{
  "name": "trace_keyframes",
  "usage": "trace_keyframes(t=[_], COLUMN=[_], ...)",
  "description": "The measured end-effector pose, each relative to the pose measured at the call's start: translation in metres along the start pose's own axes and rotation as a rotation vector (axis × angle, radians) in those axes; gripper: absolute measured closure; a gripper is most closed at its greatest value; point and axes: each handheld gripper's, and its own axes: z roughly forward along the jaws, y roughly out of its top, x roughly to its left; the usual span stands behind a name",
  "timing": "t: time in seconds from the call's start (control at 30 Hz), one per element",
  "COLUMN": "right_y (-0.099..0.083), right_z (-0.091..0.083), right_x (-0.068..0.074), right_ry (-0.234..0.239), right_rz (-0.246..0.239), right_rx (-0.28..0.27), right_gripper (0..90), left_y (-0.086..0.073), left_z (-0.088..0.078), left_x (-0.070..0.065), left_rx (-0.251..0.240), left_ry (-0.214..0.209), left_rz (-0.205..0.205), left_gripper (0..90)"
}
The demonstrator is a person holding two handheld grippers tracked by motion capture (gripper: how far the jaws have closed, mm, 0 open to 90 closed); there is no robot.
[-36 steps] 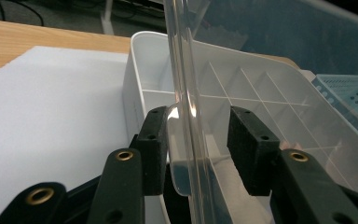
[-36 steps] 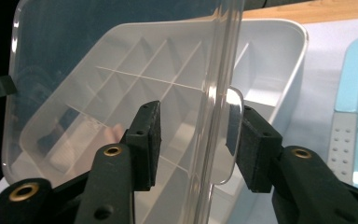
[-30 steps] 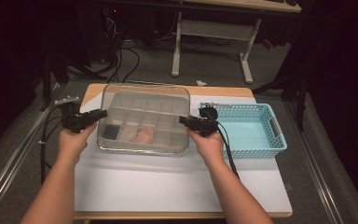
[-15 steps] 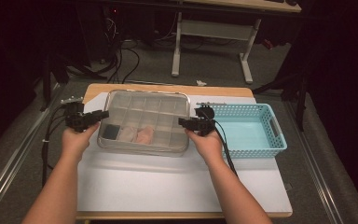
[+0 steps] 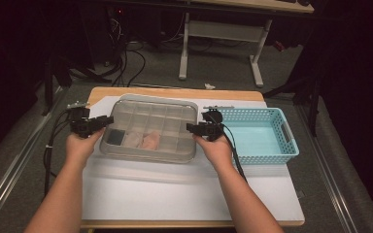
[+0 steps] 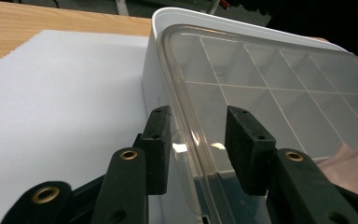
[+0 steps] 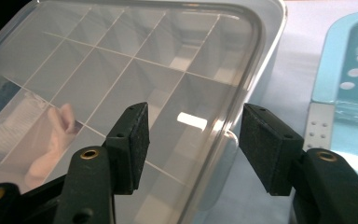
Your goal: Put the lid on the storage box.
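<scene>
Two grippers sit at the clear box (image 5: 148, 128) on the worktop (image 5: 175, 194). Left gripper (image 6: 198, 149) has been closing, the lid edge between its jaws, not squeezed. Right gripper (image 7: 193, 149) is wide open around the other edge.

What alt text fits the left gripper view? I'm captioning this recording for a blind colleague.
Two black pads of the left gripper straddle the edge of a clear lid on a white divided box, with gaps showing beside the rim. The box sits on a white sheet over a wooden table; a pink cloth shows through the lid at lower right.
</scene>
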Motion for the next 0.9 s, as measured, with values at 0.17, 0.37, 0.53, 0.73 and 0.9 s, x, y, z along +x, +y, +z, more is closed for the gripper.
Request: trace_keyframes(t=[0.17,0.37,0.53,0.73,0.9], right_y=[0.000,-0.004,-0.018,-0.036,-0.050], right_z=[-0.006,-0.017,-0.030,-0.042,-0.050], right_x=[0.000,0.004,0.008,0.012,0.018], right_ry=[-0.010,-0.015,0.004,0.021,0.038], right_rz=[-0.018,-0.063,-0.106,-0.137,-0.161], right_rx=[-0.019,-0.052,-0.075,-0.087,-0.091], right_gripper=[43.7,46.8,52.1,56.8,58.4], left_y=[-0.001,-0.003,-0.012,-0.033,-0.051], left_z=[-0.005,-0.018,-0.034,-0.058,-0.079], left_x=[0.000,-0.007,-0.011,-0.017,-0.026], left_rx=[-0.005,-0.040,-0.068,-0.083,-0.085], left_ry=[0.011,0.019,0.032,0.047,0.047], left_rz=[0.015,0.047,0.078,0.095,0.113], left_gripper=[60.3,58.0,53.1,49.3,48.6])
